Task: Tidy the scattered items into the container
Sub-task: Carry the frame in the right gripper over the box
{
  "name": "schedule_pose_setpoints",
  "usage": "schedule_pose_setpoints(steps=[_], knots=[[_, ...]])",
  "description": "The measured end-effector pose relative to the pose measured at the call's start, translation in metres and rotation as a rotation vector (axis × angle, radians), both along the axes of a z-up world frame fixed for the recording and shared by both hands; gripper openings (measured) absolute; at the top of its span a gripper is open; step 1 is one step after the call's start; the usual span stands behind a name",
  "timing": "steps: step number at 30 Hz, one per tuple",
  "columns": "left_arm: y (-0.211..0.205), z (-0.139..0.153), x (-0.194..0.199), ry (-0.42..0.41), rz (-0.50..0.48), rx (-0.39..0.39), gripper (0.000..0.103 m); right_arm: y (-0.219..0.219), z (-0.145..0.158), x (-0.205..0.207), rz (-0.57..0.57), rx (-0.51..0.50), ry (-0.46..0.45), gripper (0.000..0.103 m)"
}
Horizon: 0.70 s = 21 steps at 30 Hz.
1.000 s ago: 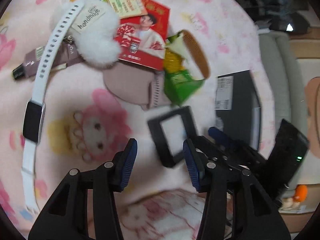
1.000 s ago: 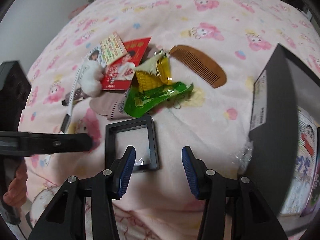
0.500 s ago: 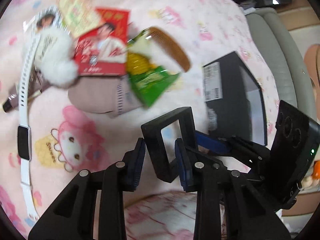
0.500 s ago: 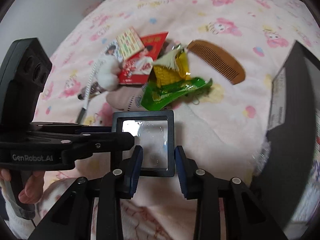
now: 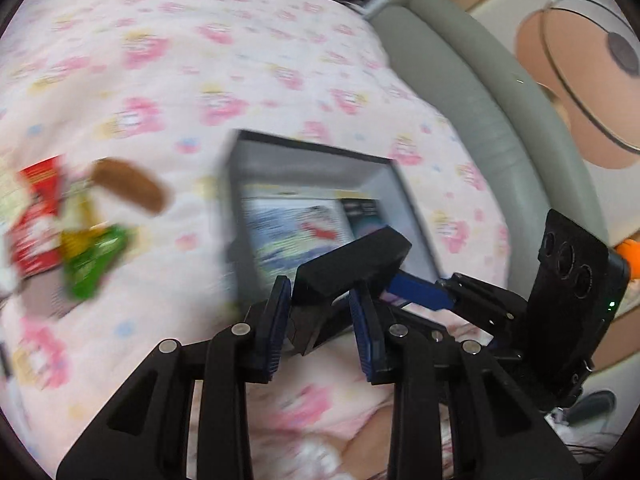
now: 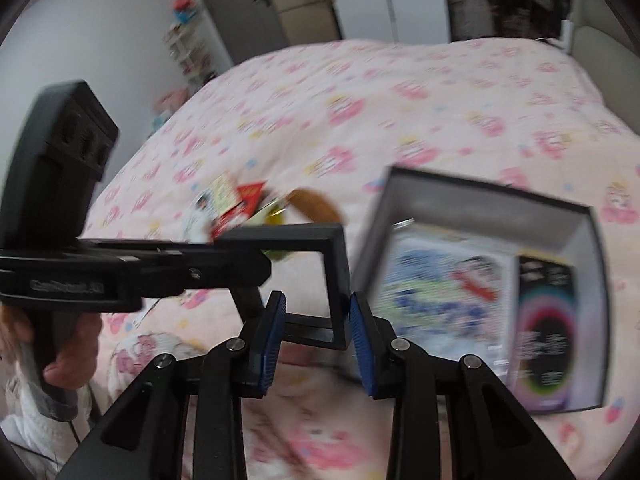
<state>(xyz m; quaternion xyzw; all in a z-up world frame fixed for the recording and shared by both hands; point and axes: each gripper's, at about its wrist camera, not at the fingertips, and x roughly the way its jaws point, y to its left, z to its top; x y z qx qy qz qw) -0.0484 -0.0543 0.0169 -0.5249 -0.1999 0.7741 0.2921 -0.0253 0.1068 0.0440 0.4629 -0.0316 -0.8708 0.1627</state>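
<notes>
gripping the black square frame (image 6: 316,280) from two sides, both claws are seen closed on it. the right gripper (image 6: 318,320) is clamped on the frame's near edge, its blue pads pressed to the lower corners, and the clear film in the frame's window is looked through. the left gripper (image 5: 320,320) is closed on another edge of the same frame (image 5: 352,264), which is seen almost edge-on in the left wrist view; the right gripper's blue finger (image 5: 416,292) is visible just beyond it to the right. in the right wrist view the left gripper is seen reaching in from the left, its tips on the frame's left side.

just right of the right claw, the open black container (image 6: 592,272) is found, touching the pink bedspread (image 6: 360,92); a printed booklet (image 6: 444,292) and a dark card (image 6: 544,320) already lie flat inside it. the frame is held up, near the container's left wall, not yet over the opening.

further off, ahead and to the left of the claws, the rest is left on the blanket: a brown comb (image 5: 128,190), a green snack packet (image 5: 92,264), a red printed card (image 5: 38,224). these are blurred, and other items may be hidden. the task is judged partly done: the frame is on its way in, and the pile still waits.
</notes>
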Motion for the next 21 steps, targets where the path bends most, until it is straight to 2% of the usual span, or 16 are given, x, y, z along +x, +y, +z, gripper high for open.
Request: schedule_pose_setpoints(steps=[3,5,10,13,18,21], knots=[[0.037,-0.009,-0.039,-0.059,-0.078,0.126,0.029,0.037,0.002,-0.015,-0.024,0.078,0.008,0.029],[0.067,-0.017,-0.065,-0.076,-0.115,0.143,0.029,0.065,-0.004,-0.028,-0.047,0.084,-0.017,0.029],[0.135,-0.046,-0.103,-0.116,-0.166,0.01,0.029,0.123,-0.027,-0.05,-0.131,0.05,-0.044,0.029],[0.162,-0.068,-0.118,-0.162,-0.169,-0.031,0.029,0.14,-0.045,-0.07,-0.169,0.082,-0.071,0.029],[0.181,-0.093,-0.125,-0.158,-0.186,-0.085,0.029,0.163,-0.08,-0.086,-0.244,0.035,-0.218,0.029],[0.182,-0.106,-0.123,-0.135,-0.171,-0.104,0.034,0.167,-0.093,-0.088,-0.283,0.075,-0.259,0.029]])
